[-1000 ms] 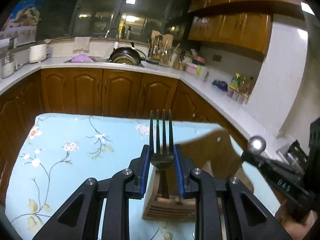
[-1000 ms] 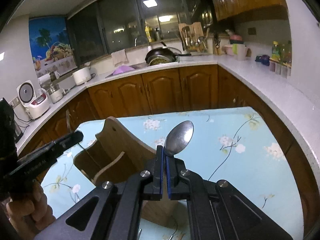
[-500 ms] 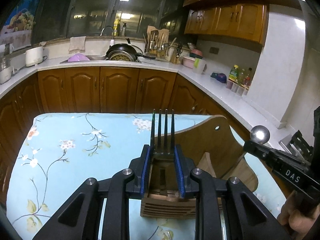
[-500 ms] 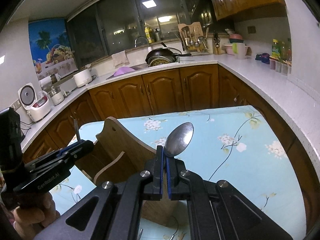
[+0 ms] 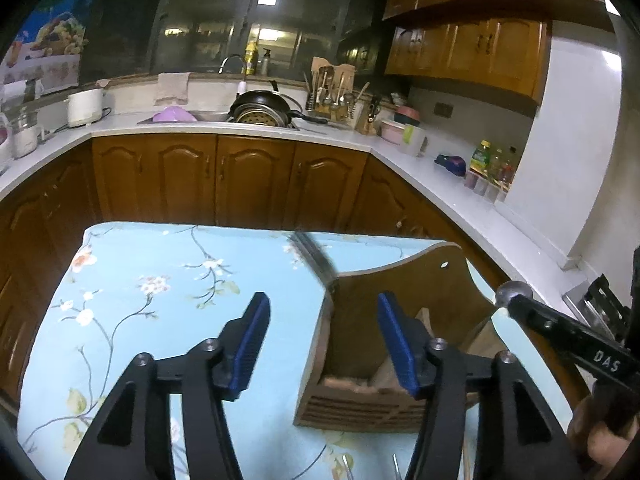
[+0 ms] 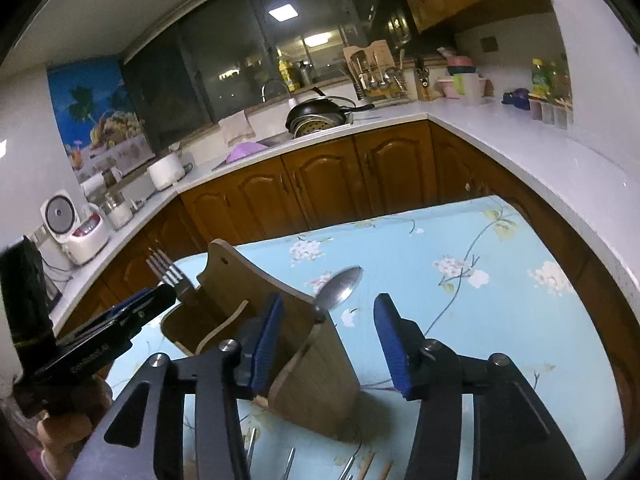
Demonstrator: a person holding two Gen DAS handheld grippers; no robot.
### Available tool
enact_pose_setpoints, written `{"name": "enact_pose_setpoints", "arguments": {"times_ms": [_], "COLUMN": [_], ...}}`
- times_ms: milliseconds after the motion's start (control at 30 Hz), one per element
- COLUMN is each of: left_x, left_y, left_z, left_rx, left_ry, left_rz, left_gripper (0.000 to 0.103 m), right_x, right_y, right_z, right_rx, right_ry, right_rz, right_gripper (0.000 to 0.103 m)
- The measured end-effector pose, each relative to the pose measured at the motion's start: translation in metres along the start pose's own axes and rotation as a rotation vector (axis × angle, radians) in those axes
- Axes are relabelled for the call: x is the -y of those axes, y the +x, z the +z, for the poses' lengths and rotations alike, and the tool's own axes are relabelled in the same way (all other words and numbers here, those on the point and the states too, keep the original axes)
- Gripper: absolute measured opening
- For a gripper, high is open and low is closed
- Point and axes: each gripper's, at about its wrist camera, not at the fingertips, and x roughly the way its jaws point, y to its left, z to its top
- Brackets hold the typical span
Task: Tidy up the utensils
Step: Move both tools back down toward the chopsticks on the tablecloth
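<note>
Floral tablecloth (image 5: 168, 280), wooden holder (image 6: 256, 304) with fork (image 6: 168, 274) and spoon (image 6: 340, 288), both grippers' jaws just opened, empty.

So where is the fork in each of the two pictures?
Left wrist view: the fork is a blurred streak left of the wooden holder.
Right wrist view: fork stands left, at the holder's far end.
Shared landmark: black pan by the sink.
</note>
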Motion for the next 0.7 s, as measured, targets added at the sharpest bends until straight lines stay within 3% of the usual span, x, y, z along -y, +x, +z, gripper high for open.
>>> {"name": "enact_pose_setpoints", "arguments": {"times_ms": [333, 700], "left_x": [-0.021, -0.035], "left_y": [-0.065, -0.138], "left_z": [-0.038, -0.104], "left_rx": [-0.003, -0.075], "left_ry": [-0.084, -0.165], "left_rz": [0.016, 0.026], "left_gripper": [0.075, 0.078], "right_x": [0.012, 0.0], "right_y": [-0.052, -0.113], "right_z": [-0.03, -0.098], "right_rx": [0.044, 0.085], "right_ry": [0.07, 0.031], "right_rz": [0.028, -0.014], "right_gripper": [0.089, 0.094]}}
